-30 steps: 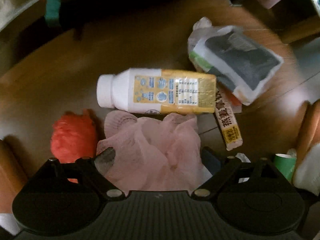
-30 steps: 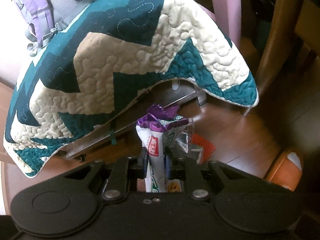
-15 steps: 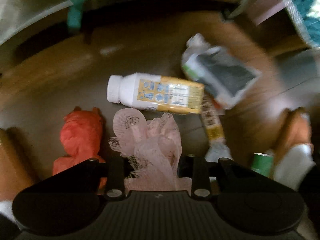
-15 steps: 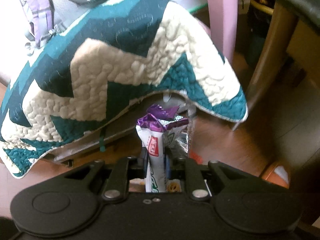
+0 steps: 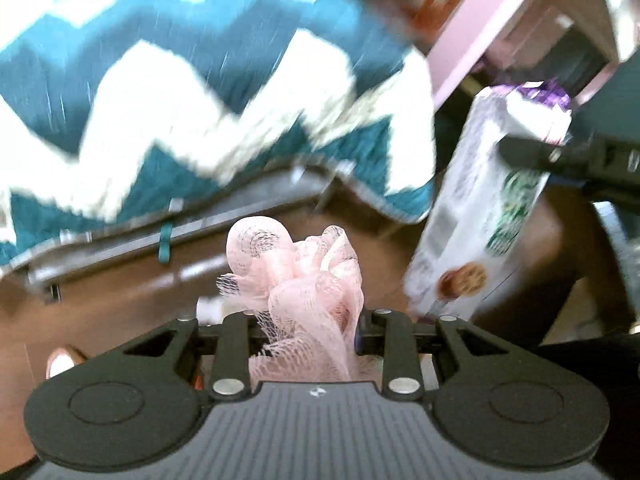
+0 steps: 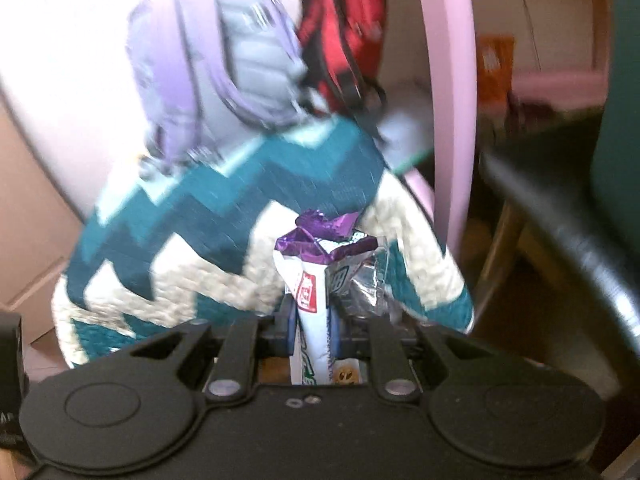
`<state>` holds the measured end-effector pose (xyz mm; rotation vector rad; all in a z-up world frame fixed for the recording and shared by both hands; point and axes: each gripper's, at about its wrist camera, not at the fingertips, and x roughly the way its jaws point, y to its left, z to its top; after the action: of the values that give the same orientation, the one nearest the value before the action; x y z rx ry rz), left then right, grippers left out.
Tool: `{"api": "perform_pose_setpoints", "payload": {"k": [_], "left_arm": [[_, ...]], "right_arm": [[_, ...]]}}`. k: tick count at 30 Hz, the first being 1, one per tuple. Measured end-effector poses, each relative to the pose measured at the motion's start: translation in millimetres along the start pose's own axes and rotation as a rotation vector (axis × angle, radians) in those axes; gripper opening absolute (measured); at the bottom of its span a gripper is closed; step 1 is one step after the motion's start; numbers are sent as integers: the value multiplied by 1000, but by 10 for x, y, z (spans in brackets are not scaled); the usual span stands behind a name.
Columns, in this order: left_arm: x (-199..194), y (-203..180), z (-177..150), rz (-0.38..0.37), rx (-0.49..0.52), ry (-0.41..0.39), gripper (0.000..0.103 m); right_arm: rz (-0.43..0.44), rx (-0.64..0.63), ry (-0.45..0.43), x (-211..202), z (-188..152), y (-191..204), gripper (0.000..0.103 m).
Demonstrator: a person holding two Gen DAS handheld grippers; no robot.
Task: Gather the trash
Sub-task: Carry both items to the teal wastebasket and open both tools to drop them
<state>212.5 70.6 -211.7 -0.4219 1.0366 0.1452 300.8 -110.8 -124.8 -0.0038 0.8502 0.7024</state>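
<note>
My left gripper (image 5: 308, 320) is shut on a crumpled pink mesh net (image 5: 308, 280) and holds it up off the floor. My right gripper (image 6: 312, 324) is shut on a white cookie wrapper with a purple torn top (image 6: 316, 276). The same wrapper (image 5: 480, 216) shows at the right of the left wrist view, held by the right gripper's black fingers (image 5: 560, 156). A sliver of a white bottle (image 5: 208, 308) shows on the floor behind the left fingers.
A teal and white zigzag quilt (image 5: 200, 92) hangs over a bed frame (image 5: 160, 228) ahead. A purple backpack (image 6: 224, 64) and a red bag (image 6: 344, 20) hang above it. A pink post (image 6: 448, 100) and a dark table edge (image 6: 560, 220) stand at right. Brown wood floor (image 5: 120, 312) lies below.
My left gripper closed on the pink mesh net, lifted it off the floor and swung up toward the quilt. My right gripper tilted upward, still holding the wrapper.
</note>
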Motion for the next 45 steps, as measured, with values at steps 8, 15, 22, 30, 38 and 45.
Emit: {"api": "perform_pose_setpoints", "payload": {"k": [8, 15, 22, 30, 38, 45], "left_arm": [[-919, -542, 245, -76, 81, -191, 28], [-1579, -1097, 626, -156, 156, -319, 29], [-2133, -1877, 1222, -247, 268, -433, 29], [-2443, -2957, 1776, -339, 385, -484, 29], [-1987, -3936, 2152, -360, 459, -417, 29], [-1308, -4418, 2296, -299, 472, -298, 30]], "right_arm": [[-8, -65, -161, -1063, 385, 133, 14], [-51, -100, -307, -1957, 862, 63, 14], [-153, -91, -464, -2715, 1447, -249, 14], [-297, -25, -588, -3318, 1952, -946, 13], [-373, 28, -525, -3110, 1975, -1604, 12], [-403, 72, -395, -2790, 1919, -2048, 14]]}}
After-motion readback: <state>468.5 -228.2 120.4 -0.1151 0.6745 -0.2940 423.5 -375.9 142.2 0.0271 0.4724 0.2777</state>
